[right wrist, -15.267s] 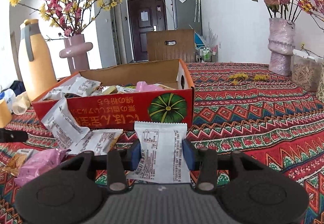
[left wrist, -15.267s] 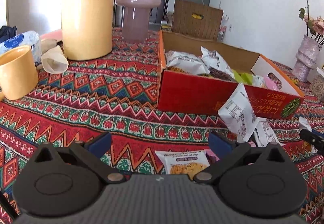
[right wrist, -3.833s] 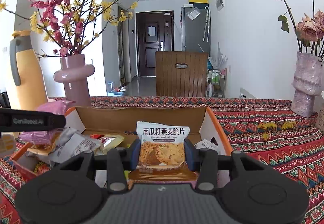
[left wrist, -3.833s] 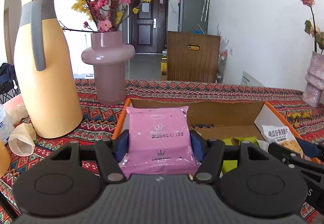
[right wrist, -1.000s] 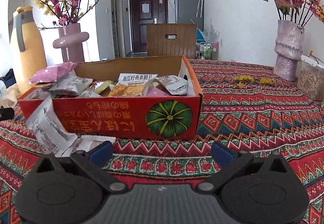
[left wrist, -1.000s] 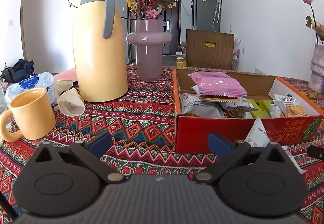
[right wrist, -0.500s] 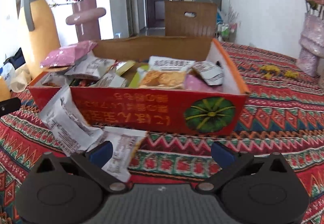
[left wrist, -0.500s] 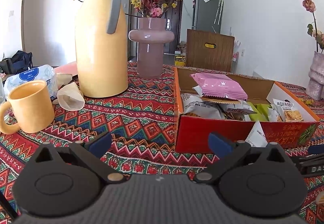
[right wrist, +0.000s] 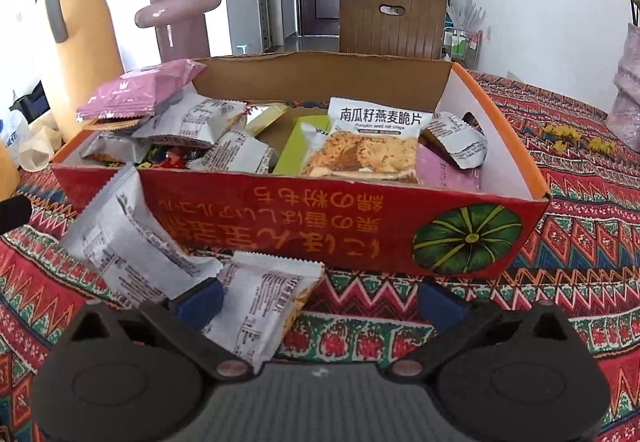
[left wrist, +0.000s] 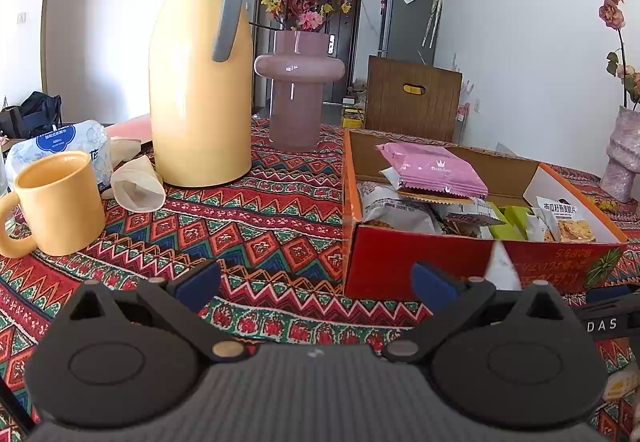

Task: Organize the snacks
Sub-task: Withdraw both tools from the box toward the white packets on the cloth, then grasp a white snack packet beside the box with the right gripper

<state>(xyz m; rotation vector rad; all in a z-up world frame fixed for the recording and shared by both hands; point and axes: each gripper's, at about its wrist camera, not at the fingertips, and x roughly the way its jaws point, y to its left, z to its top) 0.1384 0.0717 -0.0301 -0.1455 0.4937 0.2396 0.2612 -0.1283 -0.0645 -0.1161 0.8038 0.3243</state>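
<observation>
Item: 2 white snack packets (right wrist: 256, 306) outside the red box (right wrist: 360, 226), at 7 o'clock from its pumpkin print, 1 leaning on the wall. Right gripper (right wrist: 320, 300): released, empty, left pad over the flat packet. Left gripper (left wrist: 316, 282): released, empty. Risk: pad pins the wrapper edge, packet slides; leaning packet (right wrist: 120, 242) topples.
</observation>
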